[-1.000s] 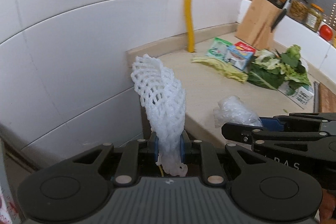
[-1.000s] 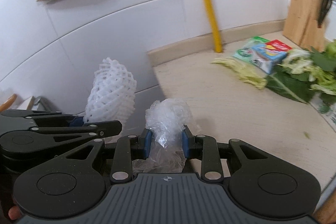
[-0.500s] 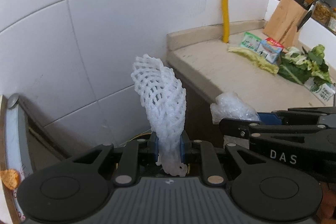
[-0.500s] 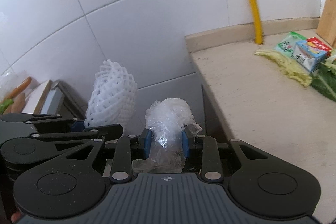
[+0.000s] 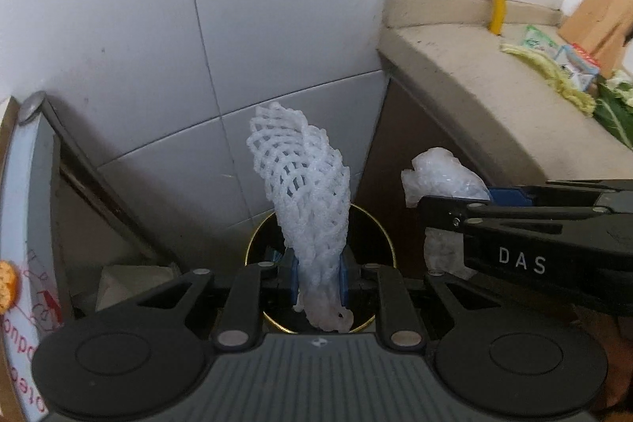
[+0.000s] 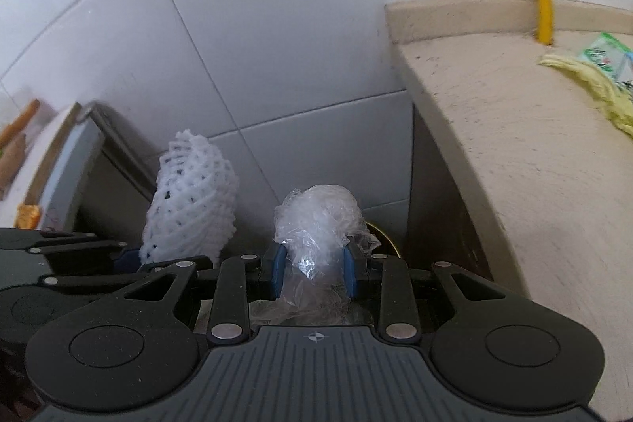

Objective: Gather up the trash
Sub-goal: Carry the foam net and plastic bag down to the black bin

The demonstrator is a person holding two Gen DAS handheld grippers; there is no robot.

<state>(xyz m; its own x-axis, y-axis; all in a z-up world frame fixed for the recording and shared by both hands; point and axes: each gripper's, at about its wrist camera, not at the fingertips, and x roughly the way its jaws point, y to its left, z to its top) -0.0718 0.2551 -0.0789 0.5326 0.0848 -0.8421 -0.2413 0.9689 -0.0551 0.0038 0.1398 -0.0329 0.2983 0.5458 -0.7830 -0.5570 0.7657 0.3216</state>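
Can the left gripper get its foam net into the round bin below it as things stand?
Probably yes. The left gripper, shut on the foam net, hangs over the open bin by the tiled wall, and nothing shows between them. The right gripper with its plastic wrap stays beside.

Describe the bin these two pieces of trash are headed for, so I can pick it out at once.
Start at the beige countertop and drop down its end to the floor corner by the white tiled wall. There sits the round trash bin, seen from above, right below the foam fruit net in the left hand-held gripper. Its thin gold rim around a black interior sets it apart.
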